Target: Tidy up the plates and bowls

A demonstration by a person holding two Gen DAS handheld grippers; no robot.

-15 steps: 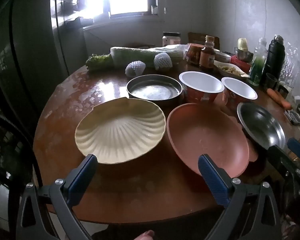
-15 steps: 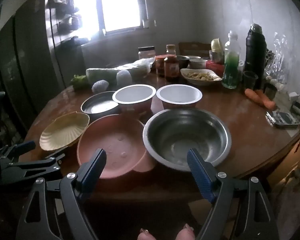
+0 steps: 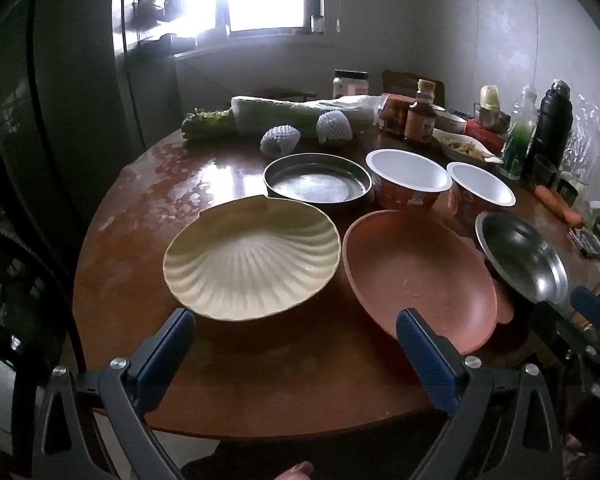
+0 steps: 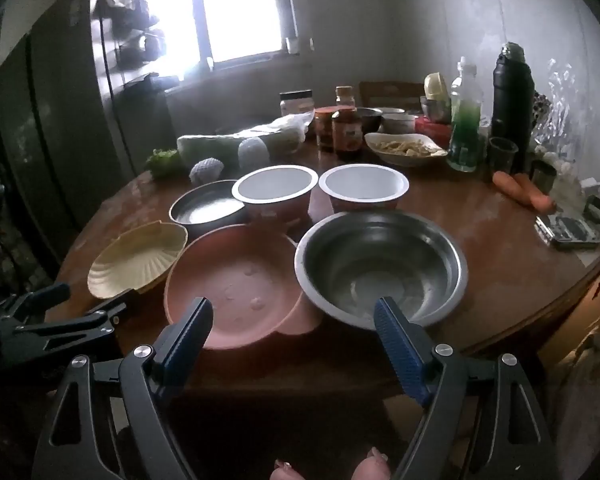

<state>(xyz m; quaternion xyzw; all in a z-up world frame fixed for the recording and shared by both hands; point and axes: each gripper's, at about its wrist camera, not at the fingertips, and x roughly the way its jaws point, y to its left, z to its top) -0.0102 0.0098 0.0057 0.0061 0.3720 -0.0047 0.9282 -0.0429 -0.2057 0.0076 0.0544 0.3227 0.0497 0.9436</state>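
Observation:
On the round wooden table [image 3: 260, 380] sit a cream shell-shaped plate [image 3: 252, 256], a pink plate [image 3: 416, 276], a steel bowl [image 3: 524, 256], a flat steel dish [image 3: 318, 182] and two white-lined bowls [image 3: 408, 176] [image 3: 480, 188]. My left gripper [image 3: 294, 334] is open and empty, at the near edge between the shell plate and pink plate. My right gripper [image 4: 294, 320] is open and empty, in front of the pink plate [image 4: 236, 280] and steel bowl [image 4: 380, 268]. The shell plate [image 4: 136, 256] lies at its left.
At the table's back stand wrapped cabbage [image 3: 296, 114], two foam-netted fruits [image 3: 280, 140], sauce jars [image 3: 420, 118], a food dish [image 3: 464, 148], a green bottle [image 3: 520, 140], a black flask [image 3: 552, 120] and carrots [image 4: 524, 190]. A dark fridge [image 3: 60, 120] stands left.
Both grippers have moved slightly closer to the table; the dishes have not moved.

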